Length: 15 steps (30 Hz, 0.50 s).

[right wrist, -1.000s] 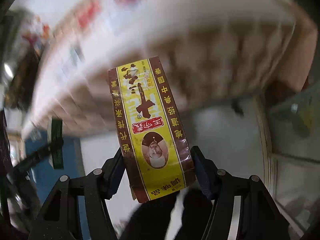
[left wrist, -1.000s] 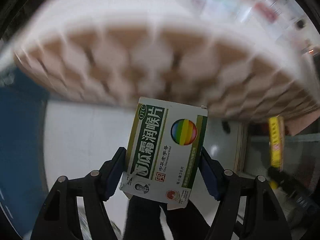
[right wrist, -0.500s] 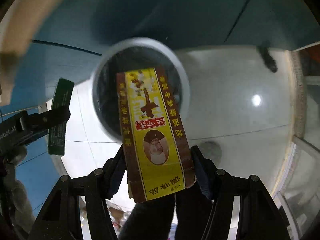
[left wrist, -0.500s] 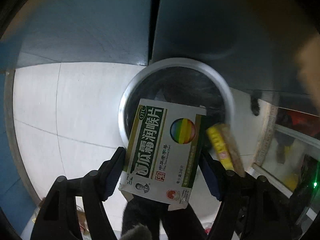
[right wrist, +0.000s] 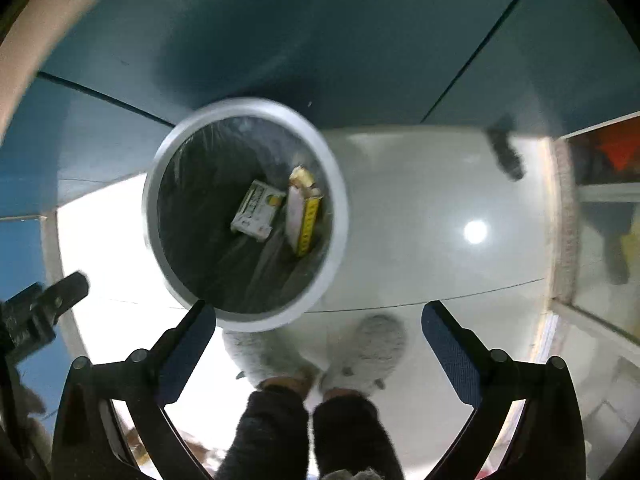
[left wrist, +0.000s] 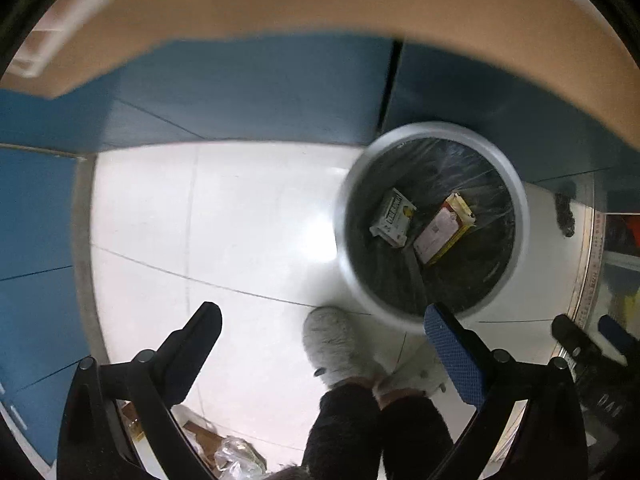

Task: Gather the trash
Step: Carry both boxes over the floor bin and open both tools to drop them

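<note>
1. My left gripper (left wrist: 322, 346) has just been opening; its jaws now stand as wide as they go, with nothing between them — only floor and my fluffy grey slippers (left wrist: 340, 346) below.
2. My right gripper (right wrist: 318, 346) has just been opening too, and it is likewise spread wide and empty.
3. The white-and-green cardboard medicine box (left wrist: 393, 217) lies at the bottom of the round grey-rimmed bin with a black plastic liner (left wrist: 520, 208), on the left inside.
4. The long yellow-and-brown seasoning carton (left wrist: 442, 229) lies just beside it on the right, tilted against the liner.
5. By my judgement both pieces are delivered — this round of the task is done.
6. What may be left: crumpled clear wrapping and brown scraps (left wrist: 224, 450) lie on the white tiled floor (left wrist: 208, 216), near my left side; I cannot tell whether they count as trash to collect.
</note>
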{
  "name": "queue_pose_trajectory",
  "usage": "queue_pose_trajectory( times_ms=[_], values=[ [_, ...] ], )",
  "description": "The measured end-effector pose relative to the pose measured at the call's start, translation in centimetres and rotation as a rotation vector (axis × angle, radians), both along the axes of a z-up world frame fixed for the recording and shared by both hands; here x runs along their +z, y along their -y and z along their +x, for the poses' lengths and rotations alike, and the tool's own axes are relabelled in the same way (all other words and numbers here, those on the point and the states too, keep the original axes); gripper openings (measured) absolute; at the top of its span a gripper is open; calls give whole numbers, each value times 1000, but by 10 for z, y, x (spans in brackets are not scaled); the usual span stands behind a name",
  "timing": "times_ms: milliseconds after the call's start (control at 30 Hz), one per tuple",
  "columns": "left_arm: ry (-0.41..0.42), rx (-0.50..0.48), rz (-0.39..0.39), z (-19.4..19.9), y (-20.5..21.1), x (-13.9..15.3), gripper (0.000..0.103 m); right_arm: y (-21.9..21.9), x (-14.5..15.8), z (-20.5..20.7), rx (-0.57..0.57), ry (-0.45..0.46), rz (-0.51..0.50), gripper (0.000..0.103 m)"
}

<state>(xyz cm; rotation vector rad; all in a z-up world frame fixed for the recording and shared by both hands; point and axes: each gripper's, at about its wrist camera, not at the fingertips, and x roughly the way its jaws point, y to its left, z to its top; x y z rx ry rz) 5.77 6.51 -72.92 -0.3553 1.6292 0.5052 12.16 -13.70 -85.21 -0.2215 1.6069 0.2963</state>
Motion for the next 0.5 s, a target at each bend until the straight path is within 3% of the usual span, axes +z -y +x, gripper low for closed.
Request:
queue_pose_trajectory(
  times_ms=[167,500],
  values=[
    [19,3,6,-25,-4,75,103,0,78,-15,3,50,-4,103],
    [147,-45,0,-34,20,255,103,14,302,-41,31,192,30,103]
  ],
)
